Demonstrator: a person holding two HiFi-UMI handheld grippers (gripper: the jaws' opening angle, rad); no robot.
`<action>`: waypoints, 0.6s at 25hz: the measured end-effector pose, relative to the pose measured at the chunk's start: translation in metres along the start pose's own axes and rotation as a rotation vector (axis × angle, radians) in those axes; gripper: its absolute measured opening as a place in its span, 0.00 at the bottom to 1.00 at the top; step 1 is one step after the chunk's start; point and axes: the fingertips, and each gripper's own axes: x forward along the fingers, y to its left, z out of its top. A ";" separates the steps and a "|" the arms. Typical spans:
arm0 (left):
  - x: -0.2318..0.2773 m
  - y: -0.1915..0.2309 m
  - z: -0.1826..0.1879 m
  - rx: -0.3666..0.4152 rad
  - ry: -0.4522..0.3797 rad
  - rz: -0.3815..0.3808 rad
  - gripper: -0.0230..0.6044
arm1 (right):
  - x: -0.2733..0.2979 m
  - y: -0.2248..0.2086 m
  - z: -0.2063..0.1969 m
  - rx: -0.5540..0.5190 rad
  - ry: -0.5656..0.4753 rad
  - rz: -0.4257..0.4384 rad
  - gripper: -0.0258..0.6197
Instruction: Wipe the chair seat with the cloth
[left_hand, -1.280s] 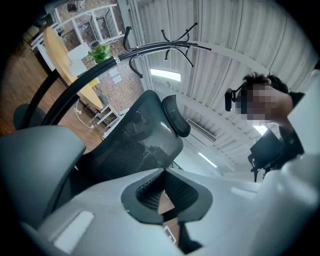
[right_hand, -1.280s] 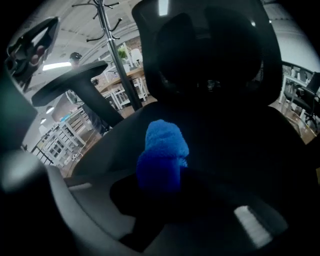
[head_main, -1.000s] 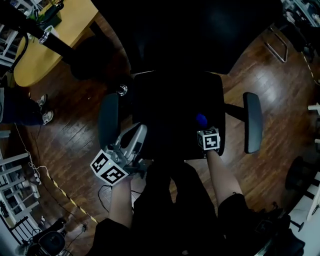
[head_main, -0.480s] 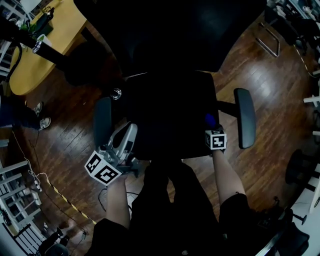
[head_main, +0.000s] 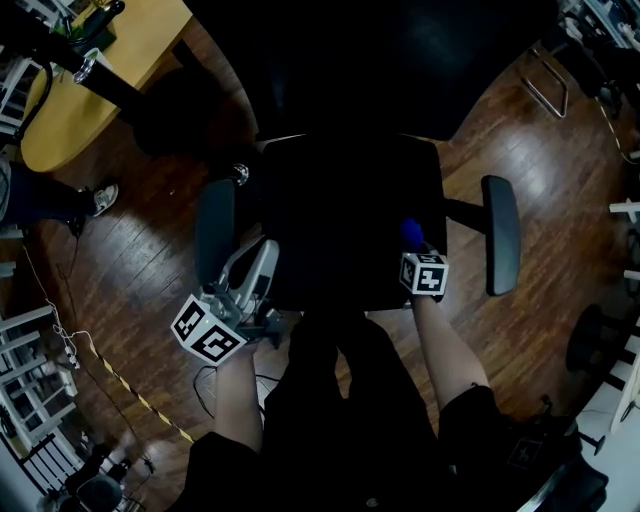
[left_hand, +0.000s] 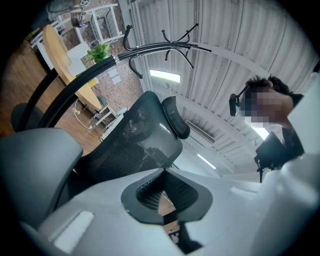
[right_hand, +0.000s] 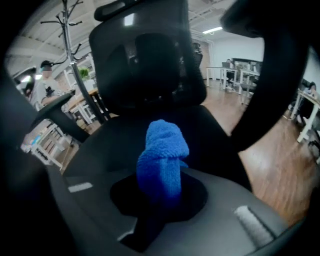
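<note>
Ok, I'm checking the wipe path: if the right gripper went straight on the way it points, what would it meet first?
The right gripper's blue cloth would probably meet the chair seat first, and the backrest beyond it. Depth is hard to judge.

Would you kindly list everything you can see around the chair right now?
office chair: one, black seat and mesh back, centre, in front of the person
armrests: two, grey, either side of the seat
cloth: one, blue, over the seat's front right
table: one, light wood, upper left
coat rack: one, black, beyond the chair back
floor: dark wood planks, all round
left gripper: grey, jaws together, empty, by the left armrest
right gripper: dark, jaws shut on the cloth
</note>
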 end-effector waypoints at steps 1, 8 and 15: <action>-0.002 -0.001 0.002 0.000 -0.004 0.002 0.03 | 0.005 0.028 0.003 -0.025 -0.004 0.049 0.10; -0.018 -0.001 0.014 0.006 -0.029 0.025 0.03 | 0.032 0.237 -0.019 -0.126 0.063 0.380 0.10; -0.028 0.002 0.017 0.006 -0.039 0.047 0.03 | 0.036 0.313 -0.072 -0.218 0.142 0.491 0.10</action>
